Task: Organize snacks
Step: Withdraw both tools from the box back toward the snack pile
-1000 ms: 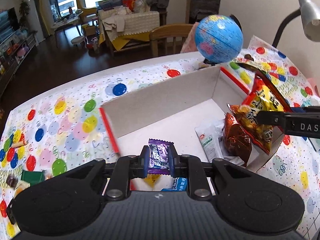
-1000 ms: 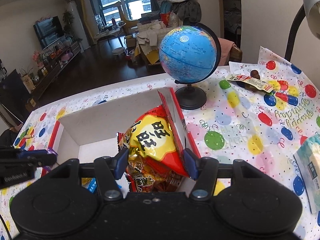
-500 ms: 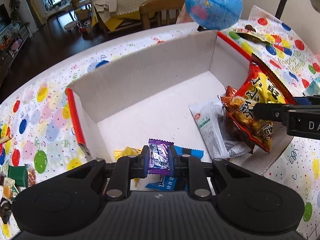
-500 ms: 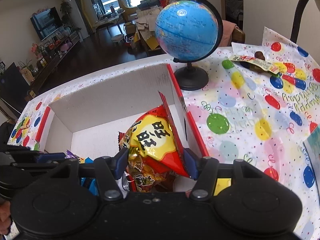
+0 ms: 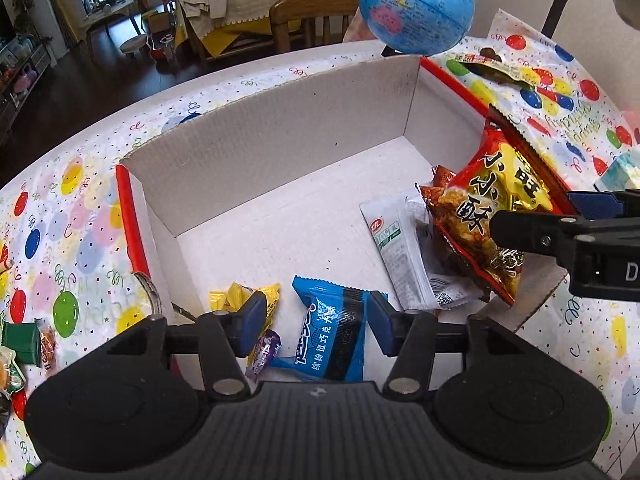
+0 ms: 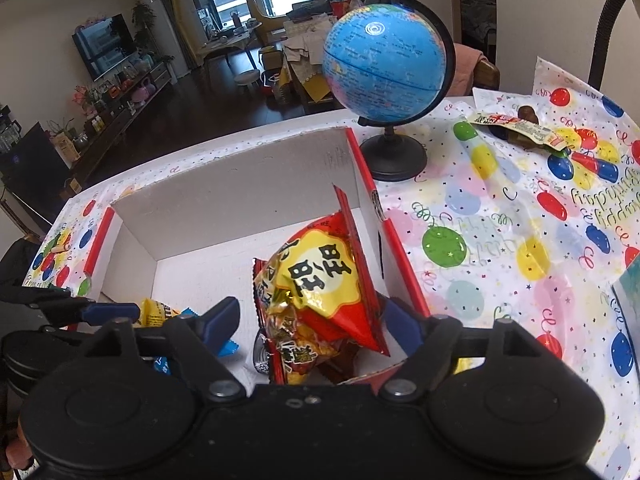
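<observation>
A white cardboard box (image 5: pixel 272 152) with red edges sits on the balloon-print tablecloth. My left gripper (image 5: pixel 316 320) is open over the box's near left corner. Below it lie a purple candy (image 5: pixel 264 354), a blue chocolate packet (image 5: pixel 332 336) and a yellow candy (image 5: pixel 236 298). My right gripper (image 6: pixel 308 320) is open around a red and yellow snack bag (image 6: pixel 320 280) that rests in the box's right end. The same bag (image 5: pixel 488 212) leans on a white packet (image 5: pixel 404 252) in the left wrist view.
A blue globe (image 6: pixel 388 52) on a black stand is behind the box. A long snack packet (image 6: pixel 516 128) lies at the far right of the table. Small snacks and a green box (image 5: pixel 20 340) lie left of the box. A tissue pack (image 5: pixel 620 172) lies at right.
My left gripper opened and the purple candy dropped into the box's near left corner. My right gripper widened around the red and yellow bag, which now rests in the box.
</observation>
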Demonstrator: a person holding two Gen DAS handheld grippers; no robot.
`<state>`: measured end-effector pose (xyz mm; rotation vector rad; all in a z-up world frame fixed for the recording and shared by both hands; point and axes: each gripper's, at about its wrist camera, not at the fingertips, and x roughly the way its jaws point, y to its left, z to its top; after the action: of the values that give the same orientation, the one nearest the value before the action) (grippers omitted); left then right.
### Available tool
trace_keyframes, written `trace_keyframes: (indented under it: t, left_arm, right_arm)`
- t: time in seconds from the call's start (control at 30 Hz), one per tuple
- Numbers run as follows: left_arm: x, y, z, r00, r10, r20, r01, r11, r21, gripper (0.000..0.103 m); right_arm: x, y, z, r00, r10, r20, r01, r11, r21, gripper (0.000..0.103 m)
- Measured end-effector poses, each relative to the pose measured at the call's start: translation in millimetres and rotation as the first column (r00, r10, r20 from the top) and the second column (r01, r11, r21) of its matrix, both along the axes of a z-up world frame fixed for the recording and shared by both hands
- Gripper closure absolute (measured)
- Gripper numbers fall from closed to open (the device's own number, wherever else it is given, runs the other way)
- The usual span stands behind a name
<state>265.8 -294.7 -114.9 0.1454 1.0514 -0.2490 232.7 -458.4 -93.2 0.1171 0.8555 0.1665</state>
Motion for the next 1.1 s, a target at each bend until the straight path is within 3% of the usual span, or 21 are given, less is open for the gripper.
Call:
trace_keyframes:
  t: [0.13,0.47,0.57,0.77,0.97,1.1]
  left_arm:
    - [-4.6,5.8,6.5,1.000,0.010,0.018,-0.009,1.000,-0.024,0.035]
    - [-23.5,18.5,29.1,0.998,0.013,0.069,-0.008,0.997,-0.071,0.028]
    - [-31.2,25.8,37.3,0.996,0.015,0.090,-0.007,0.996,-0.088,0.019]
    - [-47.5,43.9,53.1,0.992,0.022,0.124,-0.007,0.993,-0.116,0.018]
    - [-66.5,72.9,69.8,0.986,0.038,0.165,-0.015,0.990,-0.139,0.003]
    - [-78.8,96.1,79.5,0.982,0.049,0.183,-0.020,0.987,-0.157,0.002]
  right_arm:
    - [-5.4,-0.2,6.3,1.000,-0.005,0.023,0.005,1.000,-0.004,0.015]
    - [-25.1,5.1,30.0,0.996,0.003,0.086,-0.003,1.000,-0.002,0.007]
    - [-33.8,10.7,37.7,0.994,0.009,0.106,-0.008,1.000,-0.002,0.007]
    - [-51.6,26.9,53.4,0.989,0.025,0.144,-0.024,1.000,-0.003,0.006]
    - [-70.8,49.8,67.4,0.982,0.036,0.187,-0.037,0.999,0.000,0.000]
    - [-82.7,69.9,73.9,0.977,0.050,0.206,-0.053,0.999,0.009,0.000]
